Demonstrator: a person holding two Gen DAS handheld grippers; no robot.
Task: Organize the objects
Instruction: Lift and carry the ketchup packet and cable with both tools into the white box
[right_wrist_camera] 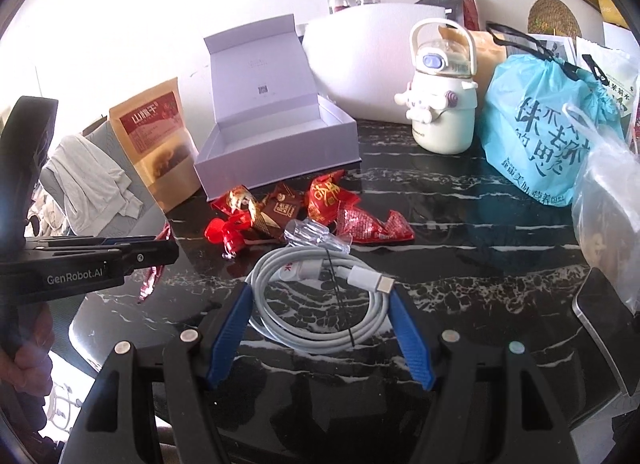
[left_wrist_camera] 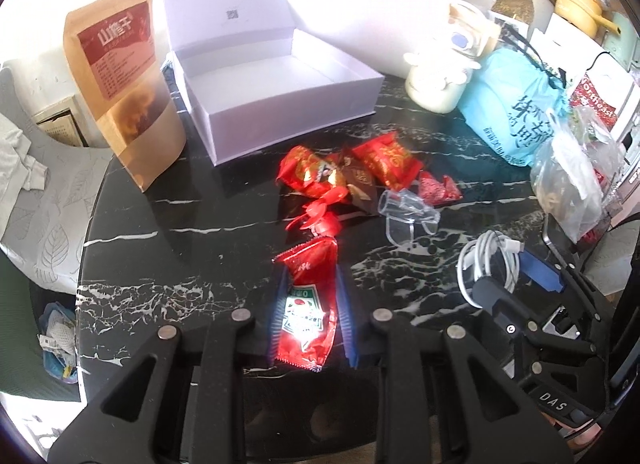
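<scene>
My left gripper (left_wrist_camera: pixel 310 304) has its jaws clamped on a red ketchup sachet (left_wrist_camera: pixel 305 308), held flat between the blue pads just above the black marble-look round table (left_wrist_camera: pixel 168 224). My right gripper (right_wrist_camera: pixel 320 328) has jaws spread wide, straddling a coiled white USB charging cable (right_wrist_camera: pixel 320 296) lying on the table; pads not touching it as far as I can tell.

Ahead of the left jaws, beyond the sachet tip: a small red cherry-shaped trinket (left_wrist_camera: pixel 322 216), then a cluster of red and brown wrapped candies (left_wrist_camera: pixel 348 174), with a clear plastic clip-like piece (left_wrist_camera: pixel 404 212) to the right of them. Further ahead sits the open white lidded cardboard box (left_wrist_camera: pixel 280 92), interior empty in both views.

Progress, my read: barely started. Nothing is in the box; the sachet is the first item in hand, the cable looks next. Candies, trinket and clear piece are all loose, presumably to go.

Background, left alone: brown kraft snack pouch (left_wrist_camera: pixel 120 96) left of the box, cream robot-shaped bottle (right_wrist_camera: pixel 440 104) and light blue drawstring bag (right_wrist_camera: pixel 548 124) off to the right.
</scene>
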